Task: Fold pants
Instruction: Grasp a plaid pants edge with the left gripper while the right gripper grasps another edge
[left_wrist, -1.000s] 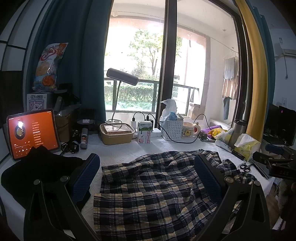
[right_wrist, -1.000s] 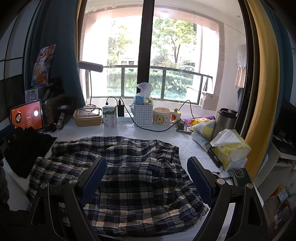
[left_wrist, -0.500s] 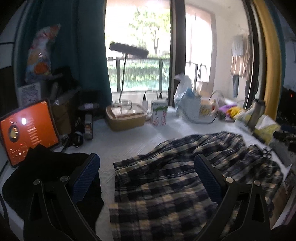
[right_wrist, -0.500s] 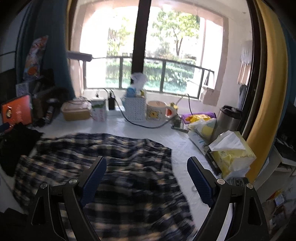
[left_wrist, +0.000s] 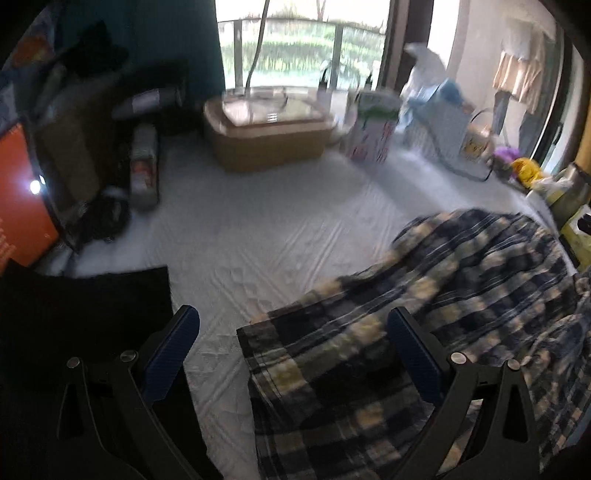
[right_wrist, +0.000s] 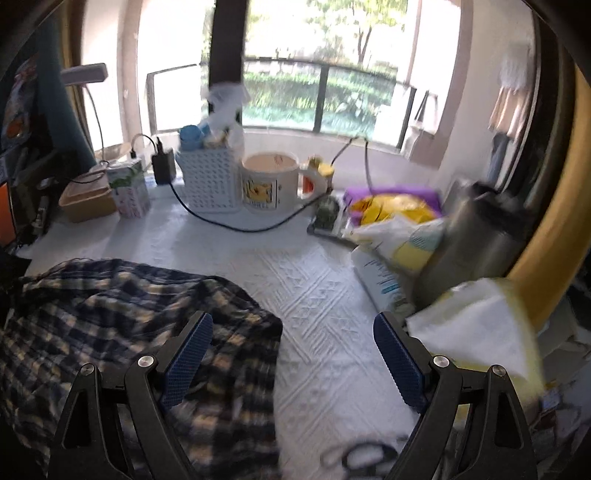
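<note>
- The plaid pants (left_wrist: 424, 332) lie spread and rumpled on a white quilted cover (left_wrist: 258, 240); the cloth is dark blue checked with cream.
- In the left wrist view the pants fill the lower right, with one straight hemmed edge facing the bare cover to their left.
- The left gripper (left_wrist: 293, 332) has its fingers spread wide with nothing between the blue pads. Its left finger (left_wrist: 173, 350) stands over the edge of a black cloth (left_wrist: 85, 314), and its right finger (left_wrist: 413, 354) stands over the plaid cloth. Whether either pad touches cloth cannot be told.
- In the right wrist view the pants (right_wrist: 122, 317) lie at the lower left, and their right edge ends about midway between the fingers.
- The right gripper (right_wrist: 293, 343) is also spread wide and holds nothing. Its left finger (right_wrist: 188, 354) is over the plaid cloth, its right finger (right_wrist: 399, 362) over the bare white cover (right_wrist: 317, 295).
- Just beside the right finger is a yellow tissue pack (right_wrist: 480, 325) with a white tissue sticking out.
- Along the back of the cover, by the window, stand a tan lidded box (left_wrist: 266, 129), a small carton (right_wrist: 129, 188), a white perforated basket (right_wrist: 210, 177) and a large white mug (right_wrist: 273, 181) with a yellow picture.
- A black cable (right_wrist: 236, 225) runs across the cover in front of the basket and mug.
- A metal flask (right_wrist: 476, 236) stands at the right, behind the tissue pack.
- An orange screen (left_wrist: 18, 206) shows at the far left of the left wrist view.
- Both views are blurred.
</note>
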